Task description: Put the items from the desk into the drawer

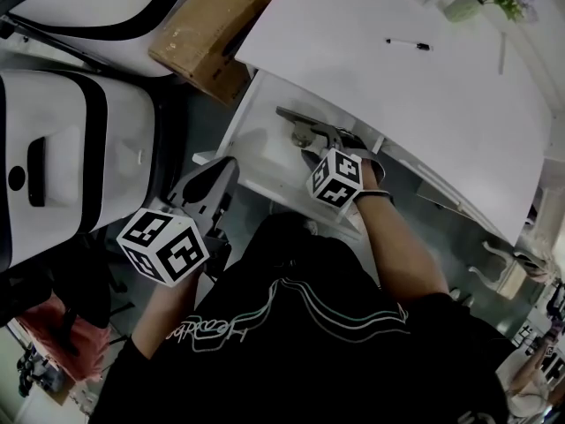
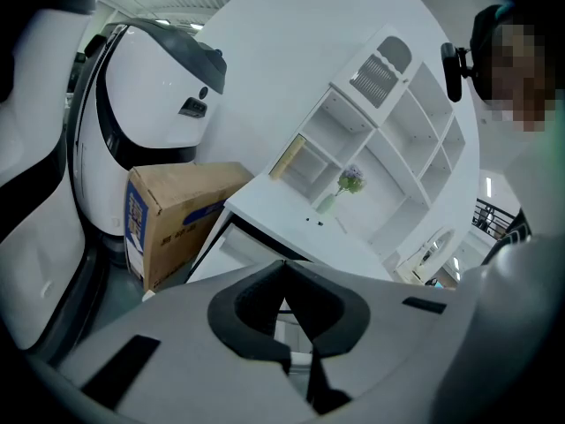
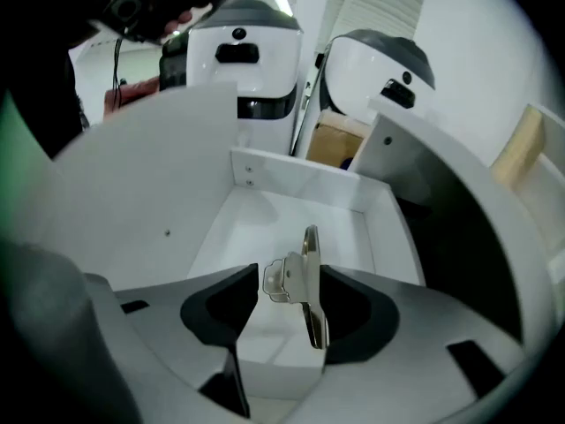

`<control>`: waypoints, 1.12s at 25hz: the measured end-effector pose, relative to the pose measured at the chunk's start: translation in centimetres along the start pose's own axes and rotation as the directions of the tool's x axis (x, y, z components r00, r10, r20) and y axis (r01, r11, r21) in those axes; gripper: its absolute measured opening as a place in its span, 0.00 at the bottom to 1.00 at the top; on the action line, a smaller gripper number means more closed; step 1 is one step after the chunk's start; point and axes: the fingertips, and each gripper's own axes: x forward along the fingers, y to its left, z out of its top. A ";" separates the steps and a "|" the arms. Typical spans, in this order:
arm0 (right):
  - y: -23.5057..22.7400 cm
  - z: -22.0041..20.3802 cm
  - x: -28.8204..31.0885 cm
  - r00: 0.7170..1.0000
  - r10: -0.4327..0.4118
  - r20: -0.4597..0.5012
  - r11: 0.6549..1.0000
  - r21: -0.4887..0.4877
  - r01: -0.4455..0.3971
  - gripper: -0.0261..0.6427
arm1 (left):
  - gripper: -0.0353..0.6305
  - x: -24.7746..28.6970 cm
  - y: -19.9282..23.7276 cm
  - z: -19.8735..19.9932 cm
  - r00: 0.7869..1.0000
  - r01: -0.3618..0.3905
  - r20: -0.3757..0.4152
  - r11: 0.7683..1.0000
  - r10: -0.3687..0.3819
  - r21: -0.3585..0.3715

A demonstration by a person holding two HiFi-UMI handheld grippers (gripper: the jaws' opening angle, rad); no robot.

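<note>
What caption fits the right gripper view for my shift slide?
Right hand-held gripper, jaws apart around a silver metal tool, over the open white drawer.

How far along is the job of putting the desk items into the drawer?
Done: the drawer is open. In hand: a metal tool stands between the open jaws of the right gripper, down inside the drawer; the left gripper is shut and empty. Left: a pen lies on the desk.

A brown cardboard box [image 2: 172,215] stands just beside a white, black-banded machine [image 2: 154,87].
</note>
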 end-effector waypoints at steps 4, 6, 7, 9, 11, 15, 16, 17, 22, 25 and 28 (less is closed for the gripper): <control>-0.7 1.5 -6.6 0.982 -0.003 0.189 0.968 0.246 -0.044 0.35 | 0.09 0.2 -2.5 -0.6 1.000 0.027 -0.003 1.000 -0.027 0.011; -1.4 2.0 -10.9 0.942 -0.045 0.334 0.897 0.429 -0.109 0.35 | 0.09 0.3 -4.7 -0.9 0.999 0.055 -0.003 0.998 -0.054 0.035; -1.8 2.2 -13.2 0.908 -0.085 0.411 0.842 0.516 -0.155 0.35 | 0.09 0.3 -5.9 -1.0 0.998 0.068 -0.002 0.996 -0.068 0.050; -2.4 2.4 -18.0 0.823 -0.169 0.543 0.730 0.630 -0.266 0.33 | 0.09 0.2 -8.2 -1.0 0.996 0.089 0.005 0.993 -0.090 0.075; -2.2 2.4 -22.5 0.741 -0.235 0.629 0.651 0.668 -0.360 0.29 | 0.09 0.0 -10.7 -1.1 0.994 0.109 0.017 0.989 -0.111 0.095; -0.9 0.9 -29.9 0.625 -0.320 0.712 0.569 0.672 -0.474 0.19 | 0.09 -0.2 -16.9 -1.9 0.985 0.168 0.018 0.975 -0.172 0.146; -0.4 0.6 -31.7 0.590 -0.333 0.736 0.559 0.658 -0.505 0.18 | 0.09 -0.3 -18.5 -2.2 0.982 0.185 0.016 0.970 -0.190 0.160; 0.2 0.3 -33.5 0.549 -0.342 0.763 0.553 0.636 -0.538 0.18 | 0.09 -0.5 -20.1 -2.6 0.978 0.202 0.014 0.964 -0.208 0.175; 4.0 -1.7 -39.9 0.446 -0.329 0.832 0.583 0.551 -0.598 0.12 | 0.09 -1.5 -27.2 -4.8 0.961 0.265 0.006 0.932 -0.275 0.248; 5.7 -2.8 -41.7 0.482 -0.299 0.823 0.646 0.547 -0.533 0.12 | 0.09 -2.2 -30.1 -5.9 0.956 0.282 0.004 0.918 -0.295 0.280; 6.1 -3.7 -42.4 0.516 -0.290 0.806 0.690 0.550 -0.470 0.12 | 0.09 -2.7 -31.1 -6.6 0.955 0.284 0.000 0.913 -0.297 0.294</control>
